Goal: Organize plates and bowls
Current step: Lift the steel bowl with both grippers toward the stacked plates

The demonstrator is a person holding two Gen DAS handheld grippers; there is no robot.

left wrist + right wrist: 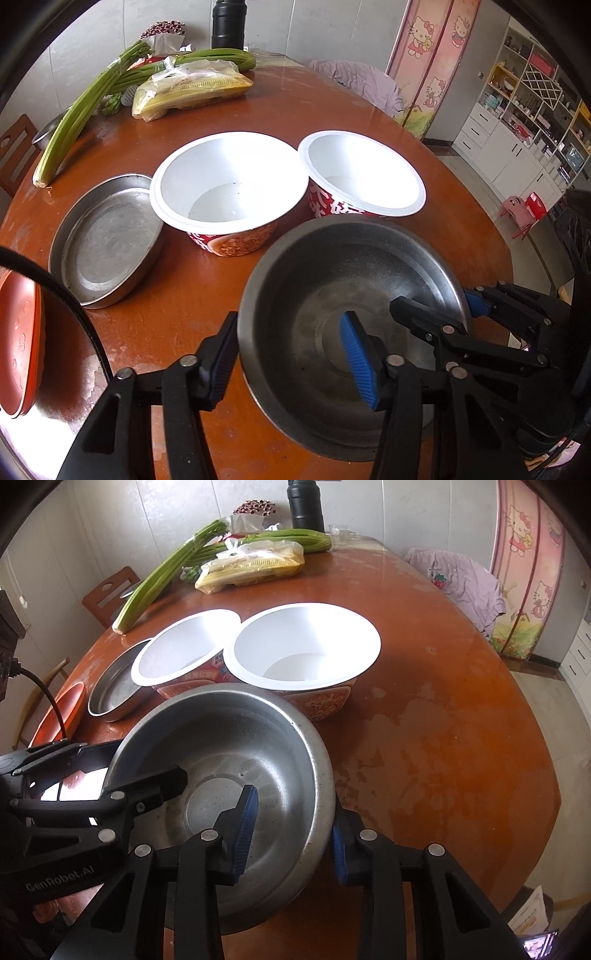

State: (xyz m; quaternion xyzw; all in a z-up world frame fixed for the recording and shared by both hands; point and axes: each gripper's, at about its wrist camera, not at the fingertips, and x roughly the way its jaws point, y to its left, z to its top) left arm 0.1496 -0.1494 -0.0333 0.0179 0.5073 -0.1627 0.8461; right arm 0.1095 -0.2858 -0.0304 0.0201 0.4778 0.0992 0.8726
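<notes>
Grippers, your left gripper [291, 356] and right gripper [291, 832], each clamp the steel bowl's [221, 731] rim at lower centre.

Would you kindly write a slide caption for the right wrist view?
Both grippers straddle opposite rims of the steel bowl, two white paper bowls just behind it.

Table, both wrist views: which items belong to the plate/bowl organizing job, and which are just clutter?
Job items:
- steel bowl, rim straddled by left gripper and right gripper
- two white paper noodle bowls
- shallow steel pan
- orange plate

Lying about:
- celery stalks
- bagged corn
- black bottle
- purple cloth
</notes>
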